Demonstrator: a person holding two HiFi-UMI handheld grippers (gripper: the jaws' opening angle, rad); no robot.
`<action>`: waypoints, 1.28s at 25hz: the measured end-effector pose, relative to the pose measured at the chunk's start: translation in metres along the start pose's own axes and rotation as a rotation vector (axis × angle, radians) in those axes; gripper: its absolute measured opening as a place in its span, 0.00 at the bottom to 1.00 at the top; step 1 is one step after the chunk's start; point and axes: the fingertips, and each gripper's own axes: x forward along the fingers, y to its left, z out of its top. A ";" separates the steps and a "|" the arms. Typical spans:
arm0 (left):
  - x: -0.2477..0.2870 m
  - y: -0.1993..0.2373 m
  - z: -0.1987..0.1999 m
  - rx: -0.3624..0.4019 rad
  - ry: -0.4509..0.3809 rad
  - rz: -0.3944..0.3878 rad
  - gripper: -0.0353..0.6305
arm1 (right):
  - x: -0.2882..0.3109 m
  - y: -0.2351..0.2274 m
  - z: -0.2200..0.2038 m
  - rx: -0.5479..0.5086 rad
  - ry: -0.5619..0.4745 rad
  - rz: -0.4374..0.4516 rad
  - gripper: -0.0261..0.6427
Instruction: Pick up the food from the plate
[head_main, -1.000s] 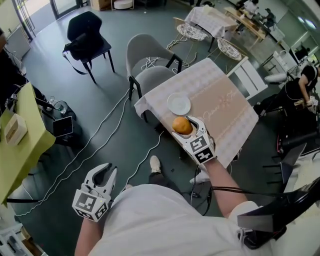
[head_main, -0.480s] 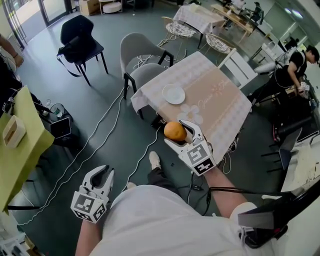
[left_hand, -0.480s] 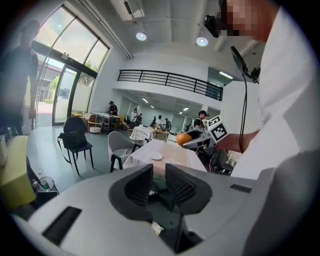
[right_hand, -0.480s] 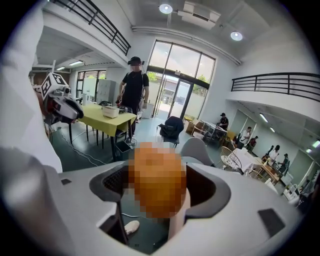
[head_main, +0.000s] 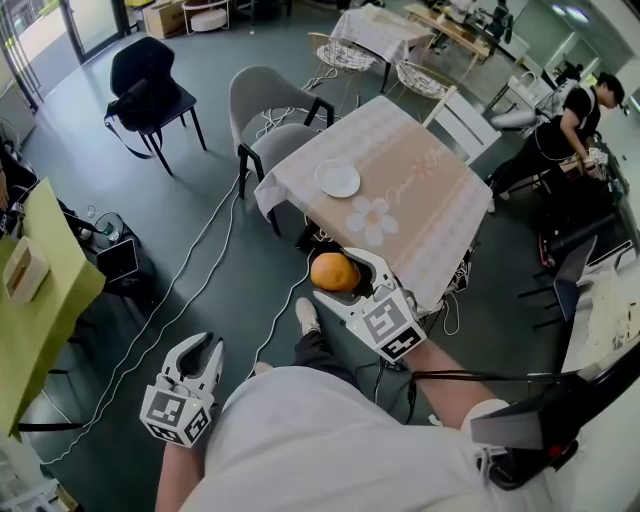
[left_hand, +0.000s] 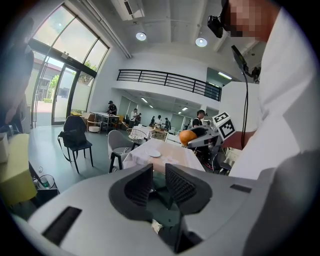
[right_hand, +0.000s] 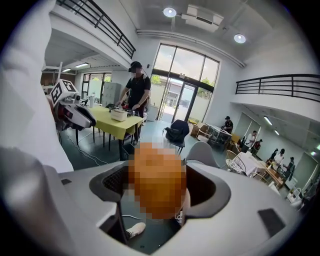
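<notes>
Two fingers (right_hand: 216, 192) of the right gripper (head_main: 338, 272) are clamped on the round orange food (head_main: 333, 271), which fills the space between them. The food is held in the air over the floor (head_main: 200, 250), just off the near edge of the desk (head_main: 440, 215) and well apart from the white plate (head_main: 338, 179) on the desk's far-left part. At near left, the left gripper (head_main: 203, 350) has its fingers almost together, holding nothing.

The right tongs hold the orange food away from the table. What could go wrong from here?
The round orange food hangs in the right tongs over the floor, past the table edge; if the grip slips, it could fall and roll. Cables lie near the person's shoe: a trip hazard.
</notes>
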 end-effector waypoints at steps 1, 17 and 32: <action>-0.002 0.000 -0.001 -0.001 -0.002 0.002 0.18 | 0.001 0.005 0.002 -0.002 -0.004 0.007 0.58; -0.013 0.011 -0.007 -0.027 -0.004 0.037 0.18 | 0.009 0.027 0.009 -0.029 -0.011 0.052 0.58; -0.009 0.009 -0.009 -0.029 0.001 0.028 0.18 | 0.011 0.025 0.007 -0.025 -0.004 0.053 0.58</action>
